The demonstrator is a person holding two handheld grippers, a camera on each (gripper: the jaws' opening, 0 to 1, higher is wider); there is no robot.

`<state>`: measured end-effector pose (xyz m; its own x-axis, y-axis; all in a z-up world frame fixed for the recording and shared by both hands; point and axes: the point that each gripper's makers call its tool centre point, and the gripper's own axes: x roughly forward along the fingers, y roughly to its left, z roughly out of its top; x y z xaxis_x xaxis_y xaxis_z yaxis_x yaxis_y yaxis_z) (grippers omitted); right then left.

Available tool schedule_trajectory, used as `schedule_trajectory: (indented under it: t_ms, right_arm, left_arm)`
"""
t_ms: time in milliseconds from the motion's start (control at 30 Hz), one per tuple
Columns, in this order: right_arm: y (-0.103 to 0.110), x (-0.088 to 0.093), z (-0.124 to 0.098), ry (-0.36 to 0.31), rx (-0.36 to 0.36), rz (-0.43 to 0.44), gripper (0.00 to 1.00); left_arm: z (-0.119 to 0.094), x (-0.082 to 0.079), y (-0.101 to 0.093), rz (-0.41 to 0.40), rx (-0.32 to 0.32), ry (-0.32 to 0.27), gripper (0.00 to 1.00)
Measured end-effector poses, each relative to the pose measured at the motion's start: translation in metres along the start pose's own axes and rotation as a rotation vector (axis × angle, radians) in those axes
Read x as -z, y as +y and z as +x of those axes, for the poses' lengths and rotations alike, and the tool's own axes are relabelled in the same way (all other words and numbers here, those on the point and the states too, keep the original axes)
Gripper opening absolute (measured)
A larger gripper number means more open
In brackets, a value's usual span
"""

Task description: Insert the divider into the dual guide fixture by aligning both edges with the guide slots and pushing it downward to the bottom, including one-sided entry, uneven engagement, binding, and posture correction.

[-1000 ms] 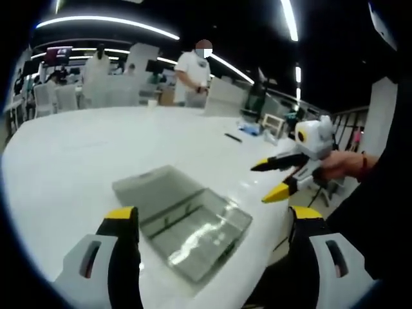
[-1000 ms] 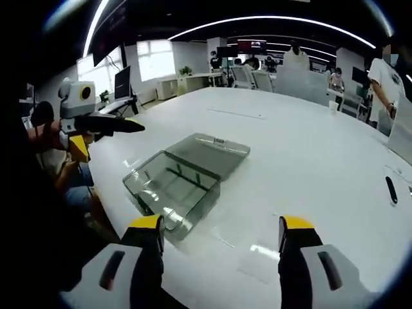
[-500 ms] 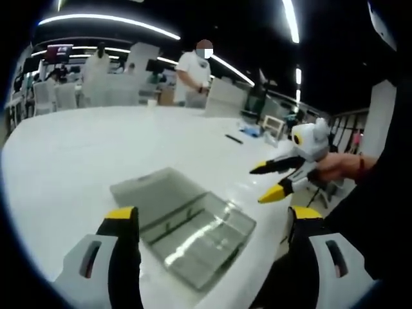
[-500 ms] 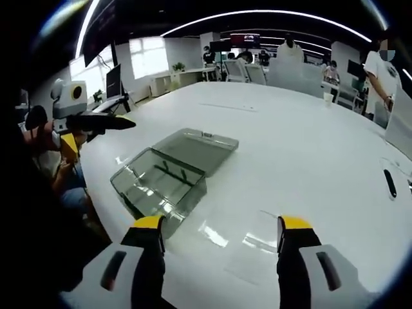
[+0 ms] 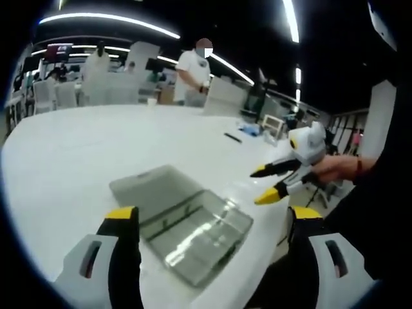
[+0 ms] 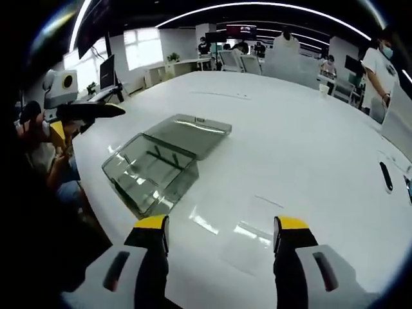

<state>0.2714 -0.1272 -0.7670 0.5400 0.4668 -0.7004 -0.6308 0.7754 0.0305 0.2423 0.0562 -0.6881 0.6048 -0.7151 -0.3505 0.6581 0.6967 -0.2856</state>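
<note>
Hovering hand-held gripper point(image 6: 219, 235) (jaws apart); fixture point(image 6: 149, 170) beyond

Left gripper view: camera sits low over the near edge of the white table point(image 5: 77, 148), facing across it toward the far edge, with the clear fixture box point(image 5: 183, 222) close ahead between its own tongs point(image 5: 215, 222). The right tongs point(image 5: 265, 183) enter from the right.

Right gripper view: camera stands higher, looking obliquely across the table point(image 6: 290, 141), box point(image 6: 158, 164) at middle range. Both views share the box and tabletop.
</note>
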Motion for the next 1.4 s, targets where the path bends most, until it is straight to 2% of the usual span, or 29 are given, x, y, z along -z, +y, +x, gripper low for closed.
schedule_trajectory:
  t_ms: [267,367,467,533,700,900,1033,1100,1267,1400]
  right_arm:
    - [-0.008,0.001,0.004,0.037,0.018,-0.032,0.61]
    - [-0.014,0.003,0.004,0.047,0.032,-0.014,0.60]
    - [-0.018,0.007,0.004,0.060,0.055,-0.021,0.58]
    - [-0.022,0.013,0.003,0.087,0.085,-0.059,0.58]
    - [-0.023,0.020,0.003,0.080,0.109,-0.027,0.55]
    - [-0.026,0.035,0.004,0.124,0.116,-0.003,0.52]
    - [-0.027,0.036,0.005,0.125,0.122,0.010,0.49]
    - [-0.026,0.040,0.009,0.150,0.107,0.011,0.49]
    - [-0.027,0.042,0.013,0.164,0.109,-0.010,0.50]
    - [-0.030,0.045,0.016,0.185,0.121,-0.028,0.49]
  left_arm:
    - [0.000,0.000,0.006,-0.012,-0.011,-0.006,0.94]
    - [0.003,-0.001,0.005,-0.002,-0.008,0.003,0.93]
    - [0.005,-0.003,0.003,-0.006,0.004,-0.006,0.93]
    - [0.008,-0.002,0.001,-0.005,0.012,-0.005,0.93]
    - [0.013,-0.001,-0.004,0.009,0.022,0.012,0.93]
    - [0.013,0.000,-0.011,-0.002,0.028,0.001,0.92]
    - [0.013,0.004,-0.014,-0.006,0.035,0.013,0.92]
    - [0.011,0.003,-0.014,-0.002,0.019,0.009,0.92]
    - [0.009,-0.001,-0.014,-0.014,-0.005,-0.014,0.92]
    - [0.011,0.002,-0.015,-0.017,-0.015,-0.004,0.92]
